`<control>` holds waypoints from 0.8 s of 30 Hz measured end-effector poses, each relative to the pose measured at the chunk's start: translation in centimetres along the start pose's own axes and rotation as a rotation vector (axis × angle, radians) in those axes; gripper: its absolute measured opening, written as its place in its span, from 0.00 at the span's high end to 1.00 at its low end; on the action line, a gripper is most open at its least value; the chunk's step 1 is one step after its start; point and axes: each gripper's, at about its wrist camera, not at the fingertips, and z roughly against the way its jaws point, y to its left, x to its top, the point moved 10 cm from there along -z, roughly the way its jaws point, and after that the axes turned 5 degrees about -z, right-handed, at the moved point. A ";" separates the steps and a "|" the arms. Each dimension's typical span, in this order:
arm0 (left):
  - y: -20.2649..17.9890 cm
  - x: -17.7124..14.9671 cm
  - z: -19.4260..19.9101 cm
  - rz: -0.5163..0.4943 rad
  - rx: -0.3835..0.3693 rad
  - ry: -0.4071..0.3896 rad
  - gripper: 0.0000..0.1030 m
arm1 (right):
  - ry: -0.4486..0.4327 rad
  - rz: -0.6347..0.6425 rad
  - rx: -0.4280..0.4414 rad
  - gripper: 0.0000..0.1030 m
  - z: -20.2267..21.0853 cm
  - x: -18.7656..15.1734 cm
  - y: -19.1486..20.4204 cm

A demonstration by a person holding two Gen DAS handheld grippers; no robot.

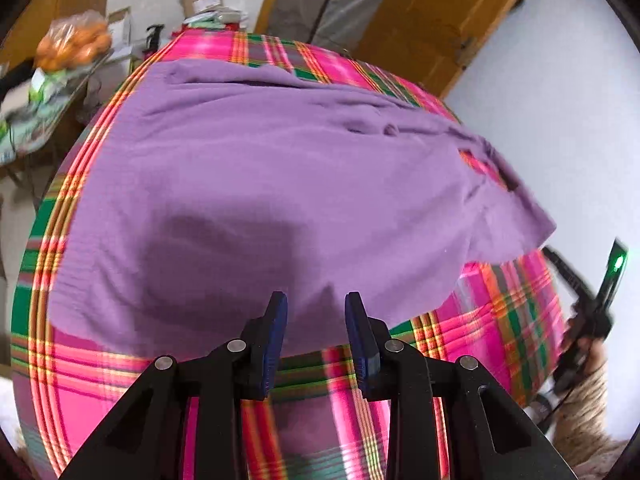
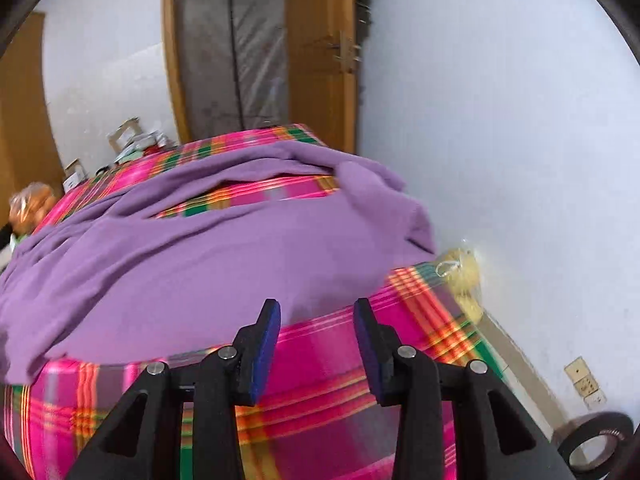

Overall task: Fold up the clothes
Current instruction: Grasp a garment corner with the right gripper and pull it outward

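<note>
Plaid cloth (image 1: 120, 380): purple garment (image 1: 260, 168) beyond jaws.

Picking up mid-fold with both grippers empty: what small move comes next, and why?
Probably lower the left gripper onto the purple garment's near edge and pinch it: both it and the right gripper are open, and the garment lies loosely spread on the plaid cover.

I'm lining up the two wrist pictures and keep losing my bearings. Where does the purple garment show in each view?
Left wrist: the purple garment fills the middle of the picture, spread over the plaid cloth, its near hem just beyond the fingertips.
Right wrist: the garment covers the left and centre, rumpled at its far edge.
Shared landmark: the wooden door frame behind the table.
</note>
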 end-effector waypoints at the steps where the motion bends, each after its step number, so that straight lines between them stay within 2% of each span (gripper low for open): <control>1: -0.7 -0.2 -0.3 -0.033 0.011 0.008 0.70 | 0.008 -0.011 -0.006 0.61 -0.4 0.3 -0.8; 9: -4.3 -1.1 -2.3 -0.158 0.072 0.059 0.70 | 0.080 -0.089 0.004 0.58 -4.3 1.4 -4.2; 14: -5.7 -1.5 -3.0 -0.242 0.113 0.075 0.70 | 0.122 -0.156 0.070 0.57 -6.1 1.7 -4.5; 17: -6.2 -1.4 -3.3 -0.252 0.131 0.076 0.67 | 0.139 -0.161 0.104 0.57 -7.0 1.9 -3.9; 19: -6.7 -1.3 -3.6 -0.255 0.134 0.078 0.62 | 0.142 -0.159 0.124 0.57 -7.4 2.2 -3.4; 22: -7.5 -1.2 -4.0 -0.261 0.135 0.081 0.62 | 0.141 -0.173 0.142 0.58 -7.5 2.3 -3.4; 23: -7.6 -1.1 -4.2 -0.266 0.142 0.080 0.62 | 0.139 -0.180 0.150 0.63 -7.4 2.2 -3.5; 24: -7.7 -1.0 -4.4 -0.270 0.150 0.080 0.62 | 0.138 -0.186 0.157 0.76 -7.3 2.2 -3.5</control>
